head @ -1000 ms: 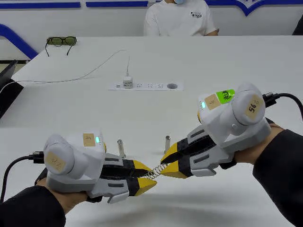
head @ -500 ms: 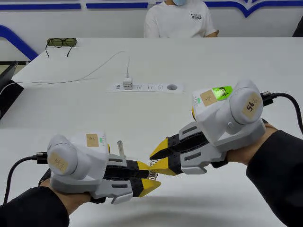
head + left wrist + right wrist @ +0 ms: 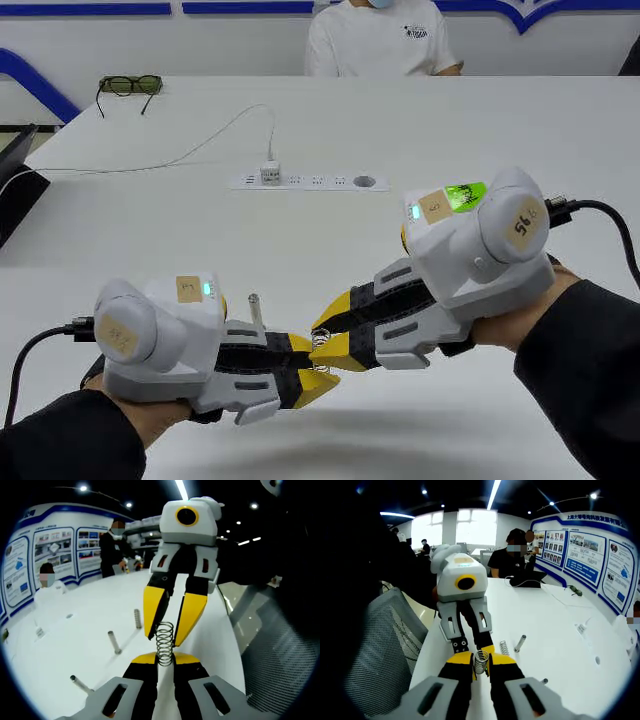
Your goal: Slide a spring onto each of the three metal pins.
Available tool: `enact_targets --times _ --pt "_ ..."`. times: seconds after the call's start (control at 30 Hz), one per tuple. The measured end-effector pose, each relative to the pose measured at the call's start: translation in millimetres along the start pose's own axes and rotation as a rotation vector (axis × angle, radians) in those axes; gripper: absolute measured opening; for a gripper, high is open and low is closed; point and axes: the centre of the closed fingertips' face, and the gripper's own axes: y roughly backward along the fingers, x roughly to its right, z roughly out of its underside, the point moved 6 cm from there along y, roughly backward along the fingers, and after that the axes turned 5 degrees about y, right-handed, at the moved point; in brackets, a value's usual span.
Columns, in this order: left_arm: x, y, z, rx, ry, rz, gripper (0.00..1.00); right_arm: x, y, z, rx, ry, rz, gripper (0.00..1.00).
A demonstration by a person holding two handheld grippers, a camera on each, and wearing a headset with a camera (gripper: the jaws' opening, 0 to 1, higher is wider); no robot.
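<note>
Fingers (image 3: pixel 144 664) of the left gripper (image 3: pixel 165 661) are clamping down on one end of the spring (image 3: pixel 164 641), holding it up off the white table (image 3: pixel 90 605). One metal pin (image 3: pixel 255 309) is standing just behind them in the head view. Right gripper (image 3: pixel 481 661) is pinching the spring's other end with its fingers, so it's bridging the two. Over on the right, a second spring (image 3: pixel 504 648) is lying on the table beside another pin (image 3: pixel 520 643).

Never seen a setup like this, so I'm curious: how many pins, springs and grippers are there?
Metal pins: 3
Springs: 2, the held spring and a loose spring
Grippers: 2, left gripper and right gripper
Total: 7
</note>
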Motion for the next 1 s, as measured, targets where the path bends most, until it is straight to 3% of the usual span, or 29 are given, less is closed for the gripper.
enact_targets --times 0.4,1.0 --pt "-2.3 -0.7 -1.5 0.007 -0.005 -0.012 0.12 2.4 -0.2 1.8 0.023 -0.021 0.014 0.12" --pt "-10.9 12.8 4.9 0.016 0.045 -0.066 0.28 16.7 10.1 7.2 0.013 -0.04 0.072 0.12"
